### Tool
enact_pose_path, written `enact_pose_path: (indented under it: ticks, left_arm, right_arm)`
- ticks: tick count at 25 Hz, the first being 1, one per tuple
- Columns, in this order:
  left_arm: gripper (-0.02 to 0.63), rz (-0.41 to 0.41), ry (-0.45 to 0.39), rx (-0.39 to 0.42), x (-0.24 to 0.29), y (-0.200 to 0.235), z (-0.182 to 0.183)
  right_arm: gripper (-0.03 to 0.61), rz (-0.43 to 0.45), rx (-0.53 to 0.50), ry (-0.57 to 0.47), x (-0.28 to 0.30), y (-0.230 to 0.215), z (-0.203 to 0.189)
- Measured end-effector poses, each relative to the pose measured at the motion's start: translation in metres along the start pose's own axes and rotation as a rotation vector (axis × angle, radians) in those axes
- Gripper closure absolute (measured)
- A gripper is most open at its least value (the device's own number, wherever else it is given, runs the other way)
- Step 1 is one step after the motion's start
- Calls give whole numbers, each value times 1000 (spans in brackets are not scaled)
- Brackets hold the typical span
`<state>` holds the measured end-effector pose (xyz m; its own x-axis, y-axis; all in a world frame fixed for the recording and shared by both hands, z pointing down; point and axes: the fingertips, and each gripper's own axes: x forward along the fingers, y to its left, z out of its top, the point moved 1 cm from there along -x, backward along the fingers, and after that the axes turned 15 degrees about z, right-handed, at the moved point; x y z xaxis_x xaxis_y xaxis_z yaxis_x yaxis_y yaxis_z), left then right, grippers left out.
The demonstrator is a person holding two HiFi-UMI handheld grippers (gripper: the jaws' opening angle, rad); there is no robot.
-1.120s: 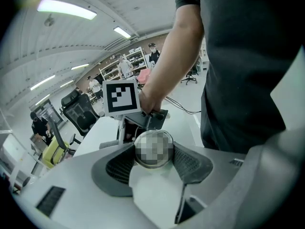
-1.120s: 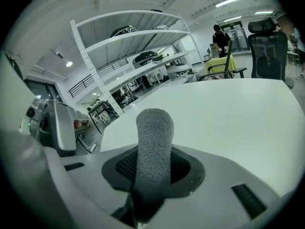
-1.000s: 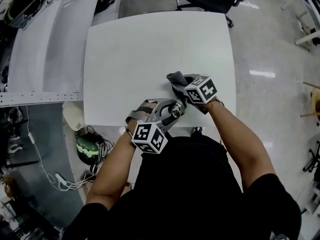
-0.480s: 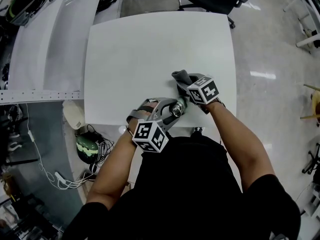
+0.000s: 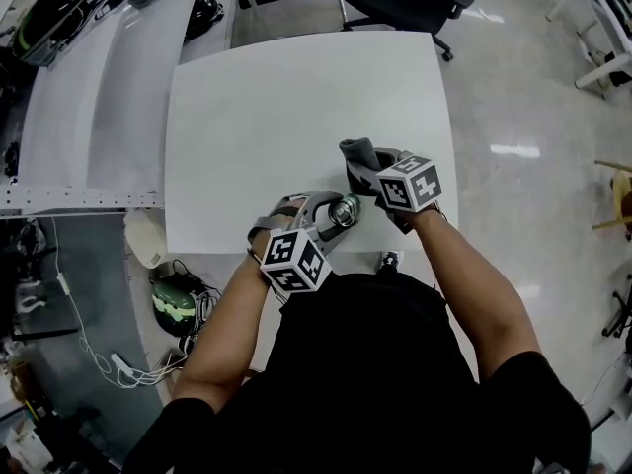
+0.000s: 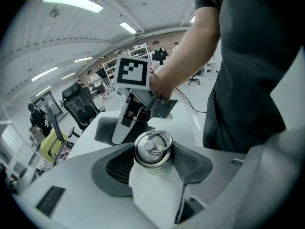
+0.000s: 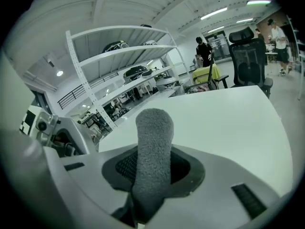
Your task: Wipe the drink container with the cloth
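Left claw [image 5: 334, 213]: clamped on the bottle [image 6: 153, 148], cap poking out past its tips.
Right claw [image 7: 155, 171]: pinching the cloth [image 7: 153, 142], which stood up between its tips.
Change: right claw had edged slightly sideways from the bottle over the last second; cloth just beyond the cap, seemingly apart.
Meaning: probably between strokes, wiping unfinished.

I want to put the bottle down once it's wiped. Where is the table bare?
The table is bare across its far half and left side, up to the far and left edges. Crowding is only by the near edge, where the left gripper holds the drink container beside the cloth in the right gripper.
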<state>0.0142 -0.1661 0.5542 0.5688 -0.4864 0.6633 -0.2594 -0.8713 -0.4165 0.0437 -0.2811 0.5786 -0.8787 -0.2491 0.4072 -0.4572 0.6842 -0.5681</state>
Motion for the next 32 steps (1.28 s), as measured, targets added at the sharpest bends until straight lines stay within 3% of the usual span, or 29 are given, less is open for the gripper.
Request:
enact_pose_path:
  ticks: [8, 13, 20, 27, 32]
  left_arm:
    - [357, -4, 53, 25, 9, -3, 6]
    - [357, 13, 82, -13, 16, -1, 8]
    - [357, 17, 93, -29, 17, -2, 10]
    - [356, 2, 83, -46, 14, -5, 9]
    - [354, 10, 32, -122, 0, 4, 10]
  right_arm:
    - [471, 5, 48, -128, -42, 27, 7]
    - [471, -2, 37, -174, -70, 49, 5]
    - [471, -88, 64, -161, -99, 58, -17]
    - [471, -107, 88, -169, -107, 60, -26]
    - [471, -104, 81, -183, -109, 65, -20]
